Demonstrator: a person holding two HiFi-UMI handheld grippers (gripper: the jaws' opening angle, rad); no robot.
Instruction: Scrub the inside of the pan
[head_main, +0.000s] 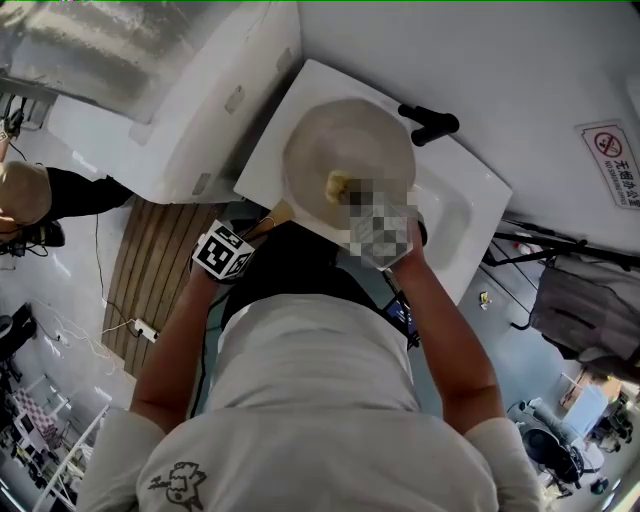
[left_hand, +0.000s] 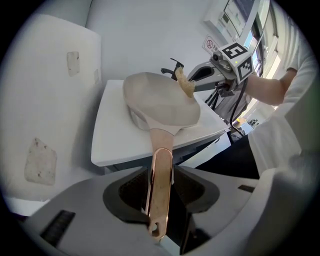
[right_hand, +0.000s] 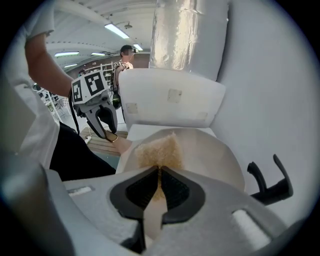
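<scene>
The pan (head_main: 345, 150) was held over the white sink (head_main: 470, 185), tilted, w/ its pale inside turned toward the person. The black faucet (head_main: 430, 125) stood just beyond the pan's far rim. The left gripper (left_hand: 161, 172) was clamped on the copper-coloured pan handle (left_hand: 162, 150), jaws wide apart because the handle filled the gap, so this hand did the holding only. From those jaws the handle's long axis ran straight away to the pan bowl. The right gripper (right_hand: 159, 175) had its jaws pinched nearly together on a thin yellow sponge (right_hand: 159, 150), which stuck out past the tips and over the pan's inside. In the head view the sponge sat at the pan's near-right part, by the rim. The left gripper view showed it poking up above the rim on the side opposite the handle. Whether the sponge pressed on the surface or hung just off it couldn't be told. Judgement: the right hand was the one nearer the work. Most of the bare inside lay from the sponge toward the pan's centre and handle side, so the next stroke prob. needs the sponge pushed down and across along the handle's line, while the left gripper braces against the pan twisting.
</scene>
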